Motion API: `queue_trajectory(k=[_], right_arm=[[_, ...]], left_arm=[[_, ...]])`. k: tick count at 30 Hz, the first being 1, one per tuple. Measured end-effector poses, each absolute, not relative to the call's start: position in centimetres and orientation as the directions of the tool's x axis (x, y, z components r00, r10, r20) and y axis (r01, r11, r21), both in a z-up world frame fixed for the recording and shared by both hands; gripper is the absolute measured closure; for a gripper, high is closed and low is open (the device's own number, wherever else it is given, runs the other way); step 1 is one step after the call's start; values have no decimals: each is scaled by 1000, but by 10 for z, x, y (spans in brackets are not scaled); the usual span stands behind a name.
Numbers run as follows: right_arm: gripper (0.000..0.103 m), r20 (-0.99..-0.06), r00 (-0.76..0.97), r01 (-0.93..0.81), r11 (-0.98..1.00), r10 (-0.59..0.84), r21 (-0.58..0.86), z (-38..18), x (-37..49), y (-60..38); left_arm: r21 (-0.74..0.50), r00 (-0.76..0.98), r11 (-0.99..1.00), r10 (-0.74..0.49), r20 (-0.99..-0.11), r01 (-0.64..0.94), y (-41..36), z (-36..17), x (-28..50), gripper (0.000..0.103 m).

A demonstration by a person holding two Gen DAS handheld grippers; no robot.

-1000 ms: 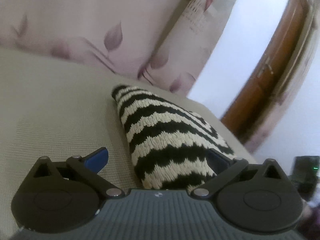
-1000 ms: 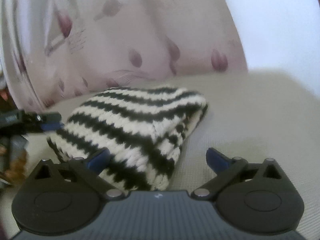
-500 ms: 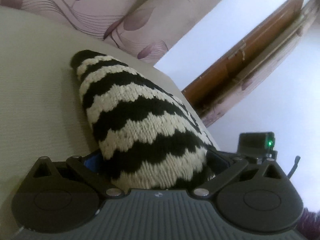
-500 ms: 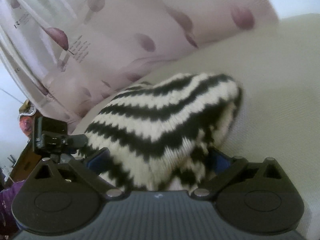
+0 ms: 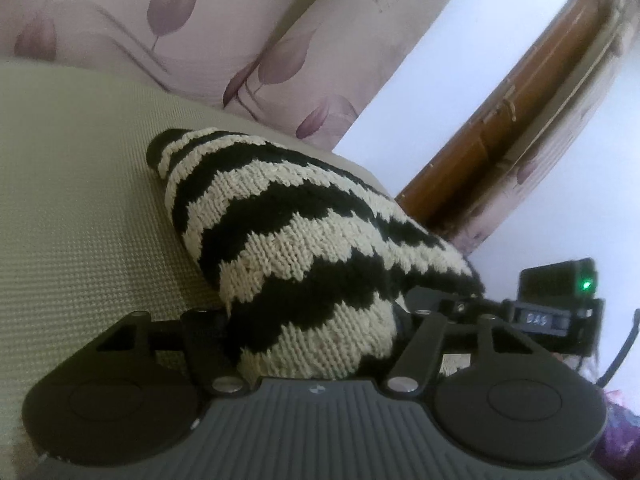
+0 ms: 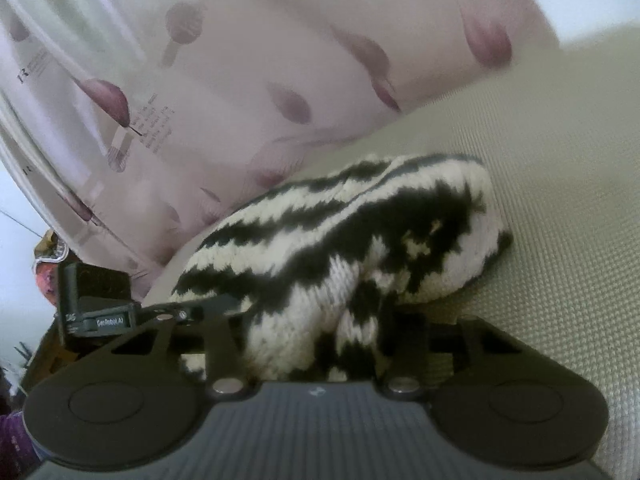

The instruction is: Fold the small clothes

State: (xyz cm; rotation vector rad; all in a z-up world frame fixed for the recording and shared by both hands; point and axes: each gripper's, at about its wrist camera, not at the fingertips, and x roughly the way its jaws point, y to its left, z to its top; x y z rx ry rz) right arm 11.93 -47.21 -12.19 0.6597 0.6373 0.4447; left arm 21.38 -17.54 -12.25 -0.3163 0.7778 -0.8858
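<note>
Two hand-held grippers just closing on striped knit garment (image 5: 304, 248) ends, open mat (image 5: 80, 208) around

Knitted garment (image 5: 304, 264) lay on the mat (image 5: 80, 208) between the left gripper (image 5: 316, 332) fingers, curtain (image 5: 248, 28) behind it, right gripper (image 6: 316, 344) closed on its other end, door (image 5: 520, 120) beyond to the right

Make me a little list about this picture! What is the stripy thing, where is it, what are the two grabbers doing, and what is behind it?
stripy thing: black and cream knitted garment, bunched up
where it lies: on a beige woven surface
left gripper: jaws have just been closing, fingers now pressed on one end of the garment
right gripper: jaws have just been closing, fingers now squeezing the other end
behind: pale curtain with purple leaves
also seen: brown wooden door
</note>
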Motion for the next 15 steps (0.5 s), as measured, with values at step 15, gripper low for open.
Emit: queue_trajectory(k=[15], right_arm=[[58, -296, 751, -262, 678, 590, 686, -64, 59, -403]], left_arm=[[-430, 502, 680, -731, -462, 594, -98, -53, 127, 38]])
